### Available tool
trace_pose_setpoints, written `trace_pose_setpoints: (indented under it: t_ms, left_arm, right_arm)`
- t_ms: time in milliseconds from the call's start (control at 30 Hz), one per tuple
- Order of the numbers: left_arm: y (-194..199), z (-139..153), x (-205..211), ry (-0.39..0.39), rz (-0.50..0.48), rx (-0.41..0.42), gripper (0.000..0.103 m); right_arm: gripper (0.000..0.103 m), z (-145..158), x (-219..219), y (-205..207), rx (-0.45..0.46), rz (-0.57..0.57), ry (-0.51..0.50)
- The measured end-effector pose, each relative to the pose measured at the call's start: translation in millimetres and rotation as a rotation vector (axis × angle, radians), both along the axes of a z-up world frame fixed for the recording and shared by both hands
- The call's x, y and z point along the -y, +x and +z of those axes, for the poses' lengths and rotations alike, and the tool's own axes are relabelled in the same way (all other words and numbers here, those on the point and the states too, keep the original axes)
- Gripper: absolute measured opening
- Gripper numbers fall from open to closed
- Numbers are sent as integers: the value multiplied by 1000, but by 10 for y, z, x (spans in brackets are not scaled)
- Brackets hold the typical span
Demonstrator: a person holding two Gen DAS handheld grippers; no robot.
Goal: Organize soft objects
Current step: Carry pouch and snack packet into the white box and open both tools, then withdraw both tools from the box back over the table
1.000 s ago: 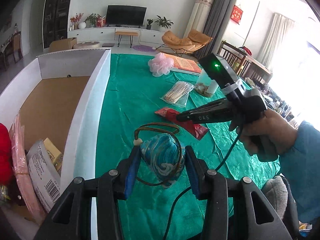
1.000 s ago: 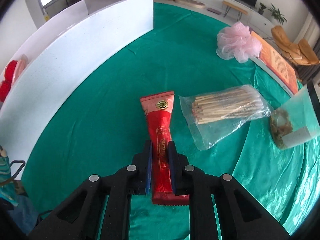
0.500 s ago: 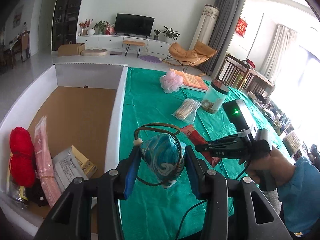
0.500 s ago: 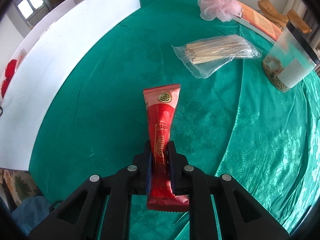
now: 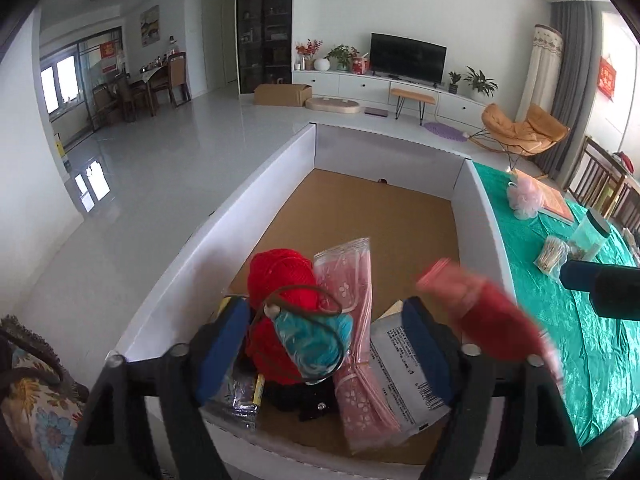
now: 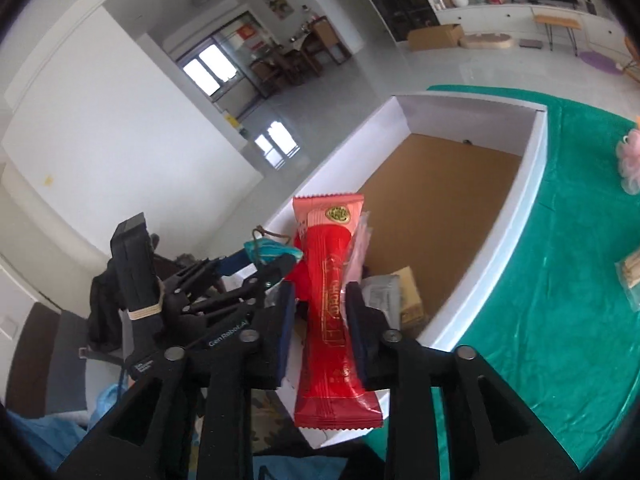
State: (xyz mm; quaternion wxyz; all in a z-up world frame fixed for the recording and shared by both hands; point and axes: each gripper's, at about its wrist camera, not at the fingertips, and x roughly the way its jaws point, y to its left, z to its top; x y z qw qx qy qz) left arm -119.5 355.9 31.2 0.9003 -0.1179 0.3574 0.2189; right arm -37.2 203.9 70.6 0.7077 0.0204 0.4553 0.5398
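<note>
On a table draped in green cloth (image 5: 560, 320) sits a large white box (image 5: 280, 184) with a brown cardboard floor, its far half bare. Heaped at the near end of the box are a ball of red yarn (image 5: 280, 276), a long pink patterned packet (image 5: 352, 280) and a grey printed pouch (image 5: 404, 364), all touching one another.

Above that heap hangs the left gripper (image 5: 320, 336). Its blue-padded jaws have just been opening and now stand wide apart. Between them is a teal pouch (image 5: 312, 340) with a dark cord loop, clear of both pads.

Beside it, over the box's near right corner, is the right gripper (image 6: 320, 316). Its jaws have also just been opening. A long red snack packet (image 6: 330, 300) stands upright between them with a gap visible on each side, so neither pad presses it. In the left view this packet appears only as a red blur.

Farther along the cloth, well apart from the box, lie a pink mesh puff (image 5: 524, 200), a dark-lidded jar (image 5: 592, 234) and a clear bag of sticks (image 5: 554, 254).
</note>
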Motion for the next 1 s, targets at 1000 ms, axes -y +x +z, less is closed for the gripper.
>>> trace_pose_setpoints:
  t_ms: [1000]
  left_arm:
    - [1761,-1030,2666,-47,-558,-199,96]
  right_arm:
    - [81,-1635,2798,489,272,-842,-507]
